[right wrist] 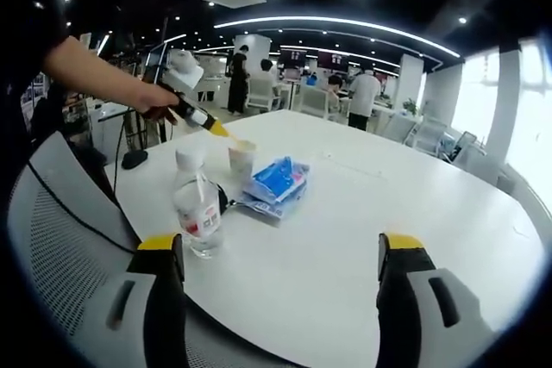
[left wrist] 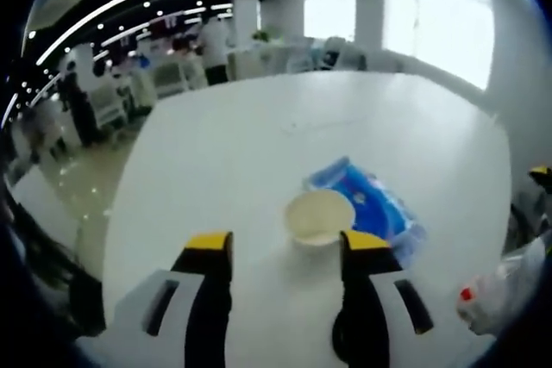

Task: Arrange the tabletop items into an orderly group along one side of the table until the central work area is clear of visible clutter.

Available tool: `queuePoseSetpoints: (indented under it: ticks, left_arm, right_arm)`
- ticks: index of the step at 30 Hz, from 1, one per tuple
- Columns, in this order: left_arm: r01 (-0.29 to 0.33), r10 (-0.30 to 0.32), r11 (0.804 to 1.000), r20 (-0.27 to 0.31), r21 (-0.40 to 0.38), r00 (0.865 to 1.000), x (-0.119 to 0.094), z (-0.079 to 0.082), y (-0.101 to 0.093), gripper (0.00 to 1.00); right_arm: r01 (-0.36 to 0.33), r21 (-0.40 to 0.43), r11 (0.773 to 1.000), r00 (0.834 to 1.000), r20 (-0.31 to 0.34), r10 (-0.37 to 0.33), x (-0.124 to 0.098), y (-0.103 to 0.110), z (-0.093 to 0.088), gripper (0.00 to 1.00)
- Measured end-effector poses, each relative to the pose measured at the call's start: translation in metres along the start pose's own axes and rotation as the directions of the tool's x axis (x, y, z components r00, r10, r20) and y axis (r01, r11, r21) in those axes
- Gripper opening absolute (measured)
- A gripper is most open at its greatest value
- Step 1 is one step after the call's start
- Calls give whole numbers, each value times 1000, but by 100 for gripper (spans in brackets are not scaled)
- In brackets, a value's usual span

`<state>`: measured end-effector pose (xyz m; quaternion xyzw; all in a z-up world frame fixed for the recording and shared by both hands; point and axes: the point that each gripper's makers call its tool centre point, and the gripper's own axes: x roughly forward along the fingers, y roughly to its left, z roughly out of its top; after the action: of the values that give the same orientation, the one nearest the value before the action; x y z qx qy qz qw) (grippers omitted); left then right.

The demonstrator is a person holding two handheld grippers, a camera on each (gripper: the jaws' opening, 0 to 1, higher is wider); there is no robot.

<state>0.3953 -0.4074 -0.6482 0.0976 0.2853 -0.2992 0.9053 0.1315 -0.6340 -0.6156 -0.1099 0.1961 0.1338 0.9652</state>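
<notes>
The small cup (left wrist: pixel 319 217) sits just ahead of my left gripper (left wrist: pixel 285 252), close to its right finger. The fingers are wide open and hold nothing. In the right gripper view I see that same left gripper (right wrist: pixel 217 129) reaching over to the cup (right wrist: pixel 242 159) from the counter's near left edge, with a person's hand (right wrist: pixel 153 97) holding it.

Right behind the cup lies the blue packet (left wrist: pixel 373 208), touching it or almost touching it. In the right gripper view the blue packet (right wrist: pixel 279 180) lies flat, and something thin and shiny (right wrist: pixel 248 206) lies at its near side. I cannot tell what that is.

The water bottle (right wrist: pixel 197 204) stands upright near the counter's near left edge, close to the cup and packet. My right gripper (right wrist: pixel 280 252) hangs over the near edge with its fingers wide open and empty.

The white counter (right wrist: pixel 405 204) is bare across its middle and far side. I think the things are mostly gathered toward one side already. What is left, I think, is to push the cup, packet and bottle into a neat row by that edge.
</notes>
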Motion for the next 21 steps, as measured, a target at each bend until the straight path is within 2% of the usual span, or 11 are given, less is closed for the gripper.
queuePoseSetpoints:
  ticks: [5, 11, 15, 21]
  left_arm:
    - [15, -15, 1000, 37, -7, 999, -13, 2, -10, 52]
    - [52, -53, 999, 96, 8, 994, -36, 9, -35, 58]
    - [99, -103, 994, 130, 35, 986, -52, 12, -56, 63]
    - [151, -158, 987, 147, 57, 976, -62, 9, -73, 68]
  right_arm:
    - [-3, 8, 1000, 1000, -2, 3, 1, 0, 0, 96]
    - [-12, 17, 1000, 1000, -3, 12, 0, 1, -1, 100]
    - [-16, 15, 1000, 1000, -5, 16, 0, 2, -1, 100]
    - [-20, 11, 1000, 1000, -11, 20, 1, 3, -2, 100]
